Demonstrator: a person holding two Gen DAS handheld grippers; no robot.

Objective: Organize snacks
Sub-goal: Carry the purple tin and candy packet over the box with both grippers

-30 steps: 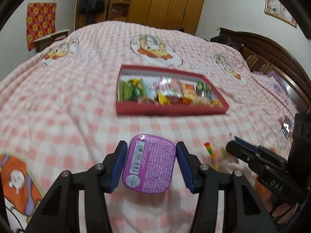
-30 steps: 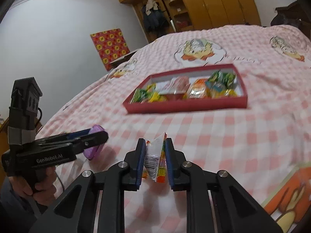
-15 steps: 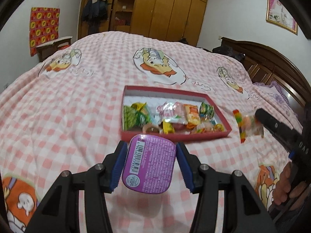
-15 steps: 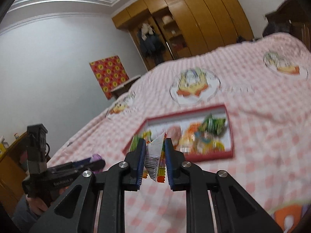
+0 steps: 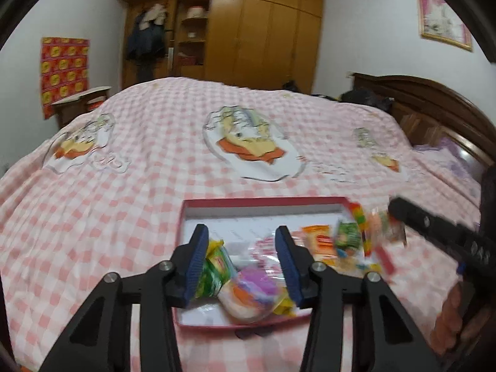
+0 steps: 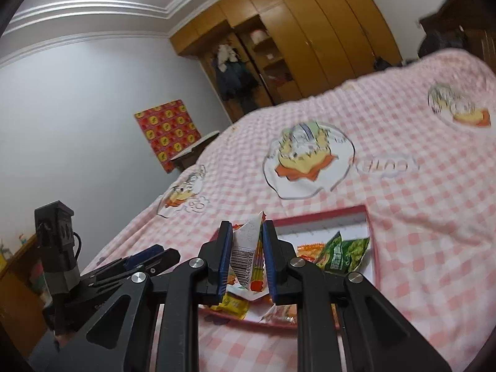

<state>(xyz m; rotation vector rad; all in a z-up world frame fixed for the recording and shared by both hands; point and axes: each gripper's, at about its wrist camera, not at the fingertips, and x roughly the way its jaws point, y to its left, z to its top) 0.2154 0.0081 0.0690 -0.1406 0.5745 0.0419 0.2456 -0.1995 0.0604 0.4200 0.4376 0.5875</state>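
A red box (image 5: 186, 214) with a white inside lies on the pink checked bed and holds several snack packets. My left gripper (image 5: 243, 265) is open above the box's near left part. The purple tin (image 5: 257, 282) shows blurred below it among the packets, free of the jaws. My right gripper (image 6: 247, 254) is shut on a colourful candy packet (image 6: 248, 254) and holds it over the box (image 6: 362, 210). That packet also shows in the left wrist view (image 5: 369, 229) at the box's right edge. The left gripper appears at the left in the right wrist view (image 6: 145, 255).
The pink checked bedspread (image 5: 124, 201) with duck prints surrounds the box. A dark wooden headboard (image 5: 434, 108) is at the right. Wardrobes (image 5: 248, 37) stand at the far wall. A small table (image 5: 80, 102) stands by the bed's far left.
Both grippers moved forward over the box. My left gripper opened and the purple tin dropped out of it into the box. My right gripper still holds the candy packet.
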